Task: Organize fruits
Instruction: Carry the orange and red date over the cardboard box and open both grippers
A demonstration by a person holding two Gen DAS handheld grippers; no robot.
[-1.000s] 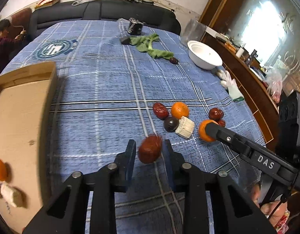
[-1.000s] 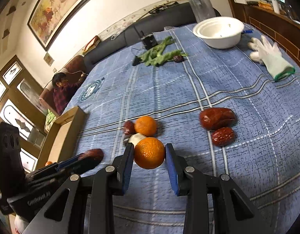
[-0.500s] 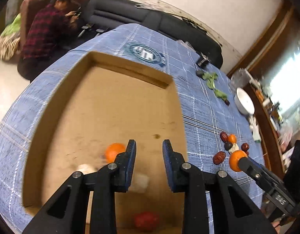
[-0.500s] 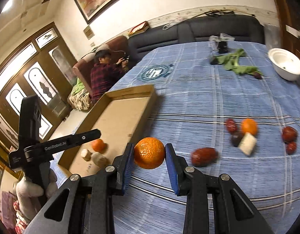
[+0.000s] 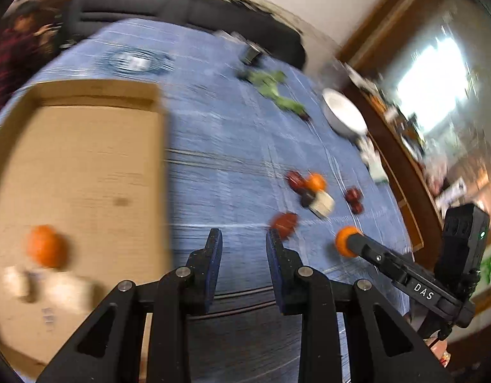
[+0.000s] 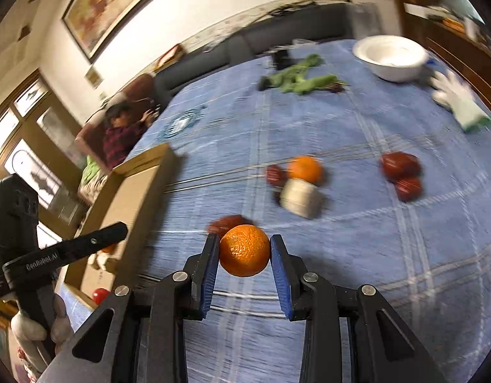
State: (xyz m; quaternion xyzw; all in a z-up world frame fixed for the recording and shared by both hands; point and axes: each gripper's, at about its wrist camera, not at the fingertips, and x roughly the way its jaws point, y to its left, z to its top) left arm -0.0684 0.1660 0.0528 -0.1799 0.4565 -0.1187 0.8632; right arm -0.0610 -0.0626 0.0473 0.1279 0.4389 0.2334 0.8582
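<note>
Orange peel is filling your right gripper (image 6: 244, 251): both blue pads are pressing the mandarin (image 6: 244, 250) at lower centre of the right view. Your left gripper (image 5: 244, 249) is sitting nearly closed and gripping nothing. Behind the mandarin a red date (image 6: 228, 223) is lying on the blue tablecloth (image 6: 389, 255). At lower left of the left view, another mandarin (image 5: 45, 250) is resting in the cardboard box (image 5: 95, 95). Farther up, more fruit (image 6: 303, 169) is waiting mid-frame.

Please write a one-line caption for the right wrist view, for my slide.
Right gripper holds an orange above the blue tablecloth, with fruit scattered beyond and a cardboard box at left.
</note>
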